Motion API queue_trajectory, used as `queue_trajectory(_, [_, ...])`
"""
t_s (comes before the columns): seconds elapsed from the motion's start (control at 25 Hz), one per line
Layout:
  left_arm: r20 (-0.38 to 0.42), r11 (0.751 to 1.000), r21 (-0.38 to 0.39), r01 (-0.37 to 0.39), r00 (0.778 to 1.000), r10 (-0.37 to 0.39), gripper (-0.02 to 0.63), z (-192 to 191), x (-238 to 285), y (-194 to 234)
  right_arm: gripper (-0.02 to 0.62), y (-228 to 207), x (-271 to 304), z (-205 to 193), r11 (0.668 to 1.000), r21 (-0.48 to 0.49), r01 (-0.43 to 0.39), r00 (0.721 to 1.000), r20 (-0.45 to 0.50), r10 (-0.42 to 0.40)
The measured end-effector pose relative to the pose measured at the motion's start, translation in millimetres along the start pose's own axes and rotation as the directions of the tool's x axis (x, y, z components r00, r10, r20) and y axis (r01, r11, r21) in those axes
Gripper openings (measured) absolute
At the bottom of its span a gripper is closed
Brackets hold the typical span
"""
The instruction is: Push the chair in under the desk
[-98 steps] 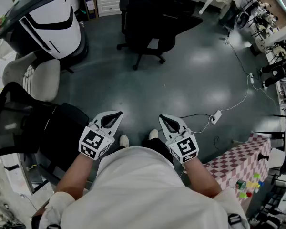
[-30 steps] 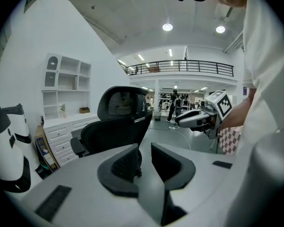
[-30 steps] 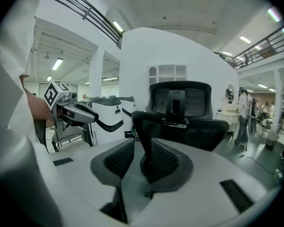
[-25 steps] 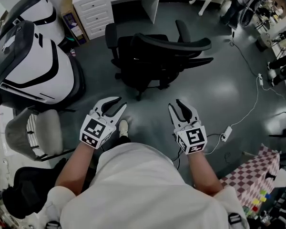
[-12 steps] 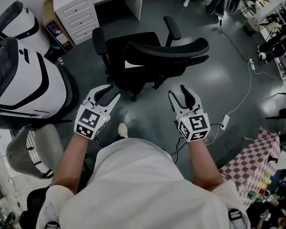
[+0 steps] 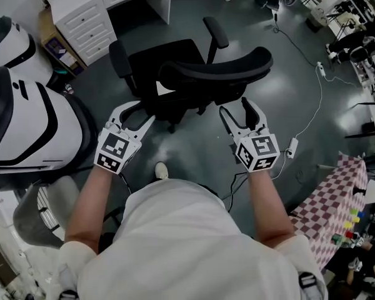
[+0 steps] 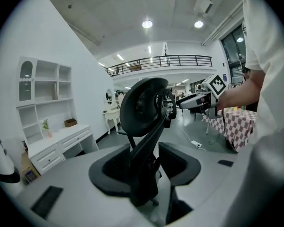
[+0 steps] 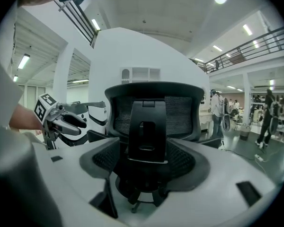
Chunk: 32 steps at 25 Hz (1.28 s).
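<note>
At the far left stands a white-and-black rounded machine [image 6: 31, 117], and past it, cut off by the top edge of the head view, the white desk [image 6: 87, 24] with its drawers and dark kneehole. Over the last seconds the person has walked up, so the desk and chair now sit much nearer than before.

The left gripper [image 6: 139, 111] has just been opening. Its jaws stand spread with nothing in them, and the left gripper view looks through the gap at the chair's spine [image 7: 142, 108].

The black mesh-backed office chair [image 6: 200, 74] stands on the grey floor [image 6: 187, 145] out in front of the kneehole, seat toward the desk and backrest toward the person. It is not yet under the desk.

The right gripper [image 6: 235, 108] has likewise just been opening and is spread and empty, facing the backrest [image 8: 154, 112] squarely. Both hands look readied to meet the backrest and push.

Whether either tip already touches the backrest is hard to tell. The chair's base and castors are mostly hidden beneath the seat. Further right lie a white power strip [image 6: 292, 147] and a red-and-white checked cloth [image 6: 344, 199].
</note>
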<state>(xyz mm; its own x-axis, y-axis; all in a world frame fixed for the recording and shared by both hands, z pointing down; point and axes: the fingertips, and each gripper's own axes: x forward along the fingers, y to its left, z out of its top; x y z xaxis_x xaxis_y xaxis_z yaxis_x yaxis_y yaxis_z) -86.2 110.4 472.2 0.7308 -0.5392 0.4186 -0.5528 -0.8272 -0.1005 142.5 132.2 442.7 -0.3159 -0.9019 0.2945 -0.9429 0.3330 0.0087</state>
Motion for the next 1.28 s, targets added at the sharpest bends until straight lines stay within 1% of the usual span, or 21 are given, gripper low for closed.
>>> queue_trajectory(0.2, [-0.018, 0.999, 0.045, 0.025, 1.000, -0.025, 0.195, -3.4, 15.8, 6.7, 0.295, -8.1, 9.7, 5.9, 1.000, 0.010, 0.017, 1.000, 0.000, -0.017])
queue_trajectory(0.4, [-0.051, 0.990, 0.130, 0.056, 0.997, -0.049, 0.201, -3.6, 32.8, 9.8, 0.295, -14.1, 20.3, 12.8, 1.000, 0.011, 0.030, 1.000, -0.007, -0.029])
queue_trajectory(0.48, [-0.060, 0.986, 0.148, 0.075, 0.996, -0.067, 0.201, -4.5, 37.9, 7.1, 0.293, -14.9, 20.7, 13.8, 1.000, 0.007, 0.029, 1.000, -0.010, -0.029])
queue_trajectory(0.64, [-0.065, 0.979, 0.162, 0.121, 0.992, -0.112, 0.199, -9.3, 46.3, 1.8, 0.293, -14.5, 21.6, 14.0, 1.000, 0.007, 0.030, 1.000, -0.011, -0.030])
queue_trajectory(0.84, [-0.032, 0.972, 0.192, 0.133, 0.991, -0.129, 0.192, -9.0, 47.3, 1.3, 0.293, -16.0, 23.4, 15.2, 0.999, 0.022, 0.040, 0.999, -0.005, -0.040])
queue_trajectory(1.04, [-0.034, 0.969, 0.185, 0.166, 0.986, -0.162, 0.186, -10.5, 47.8, 0.5, 0.293, -16.8, 23.8, 14.3, 0.998, 0.026, 0.050, 0.999, -0.001, -0.050])
queue_trajectory(1.28, [-0.023, 0.967, 0.192, 0.169, 0.986, -0.168, 0.184, -7.8, 48.8, 0.6, 0.293, -19.1, 24.5, 16.5, 0.998, 0.029, 0.055, 0.998, 0.003, -0.056])
